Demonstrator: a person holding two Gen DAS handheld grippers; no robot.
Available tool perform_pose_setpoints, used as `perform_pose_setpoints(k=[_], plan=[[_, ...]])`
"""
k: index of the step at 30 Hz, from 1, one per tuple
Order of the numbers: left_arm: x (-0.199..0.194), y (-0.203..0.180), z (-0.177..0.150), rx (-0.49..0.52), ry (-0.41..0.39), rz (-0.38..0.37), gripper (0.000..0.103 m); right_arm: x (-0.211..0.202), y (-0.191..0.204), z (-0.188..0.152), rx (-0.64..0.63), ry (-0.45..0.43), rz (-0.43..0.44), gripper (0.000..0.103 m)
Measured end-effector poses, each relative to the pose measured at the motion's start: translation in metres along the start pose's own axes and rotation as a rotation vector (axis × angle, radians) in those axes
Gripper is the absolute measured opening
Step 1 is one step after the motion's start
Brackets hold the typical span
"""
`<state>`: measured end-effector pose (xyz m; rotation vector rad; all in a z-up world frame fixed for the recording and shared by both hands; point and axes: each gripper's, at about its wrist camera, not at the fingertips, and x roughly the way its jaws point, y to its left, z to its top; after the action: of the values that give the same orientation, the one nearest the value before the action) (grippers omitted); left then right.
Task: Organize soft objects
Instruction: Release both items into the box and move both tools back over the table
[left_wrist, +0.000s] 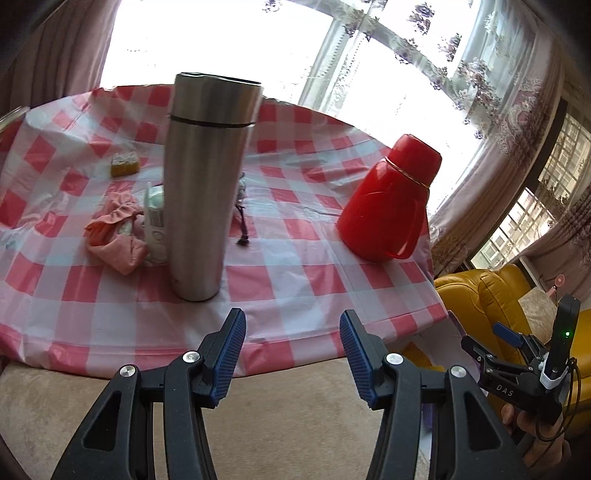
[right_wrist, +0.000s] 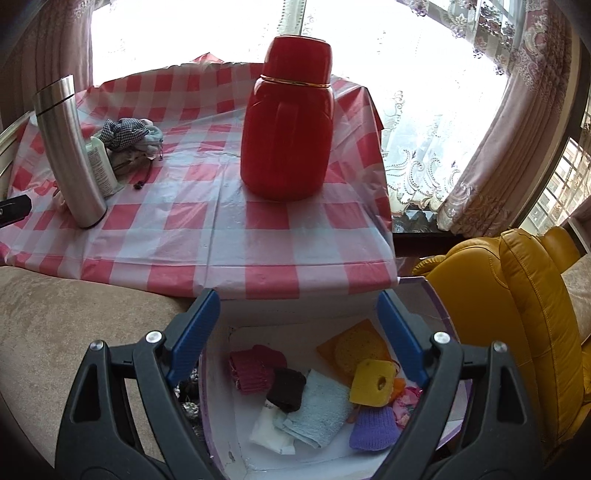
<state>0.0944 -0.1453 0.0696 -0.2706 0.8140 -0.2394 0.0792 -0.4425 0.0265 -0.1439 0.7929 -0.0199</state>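
A: State of both tongs?
B: Left tongs (left_wrist: 291, 350) and right tongs (right_wrist: 297, 332) stood apart, empty.
A: Soft objects?
B: Pink cloth (left_wrist: 114, 232) lay on the worktop (left_wrist: 295, 258) (beside the steel flask (left_wrist: 207, 184)); blue towel (right_wrist: 317, 408) lay in the box (right_wrist: 221, 406).

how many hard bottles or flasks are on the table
3: steel flask near the front, red jug to its right, white bottle tucked behind the flask's left side. More may be hidden behind them.

steel flask (left_wrist: 207, 184) and red jug (left_wrist: 388, 199) stand well apart, bare tablecloth (left_wrist: 288, 258) between them.
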Motion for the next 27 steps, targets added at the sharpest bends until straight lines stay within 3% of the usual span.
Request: perform_pose_setpoints(k=[14, 27], plan=[[-0.014, 0.076, 0.008, -0.125, -0.028, 0.101, 0.054, 0.024, 0.048, 0.024, -0.077, 0.010, 0.058, 0.089], [-0.008, 0.118, 0.027, -0.165, -0.030, 0.174, 0.054, 0.051, 0.094, 0.081, -0.134, -0.046, 0.124, 0.089]])
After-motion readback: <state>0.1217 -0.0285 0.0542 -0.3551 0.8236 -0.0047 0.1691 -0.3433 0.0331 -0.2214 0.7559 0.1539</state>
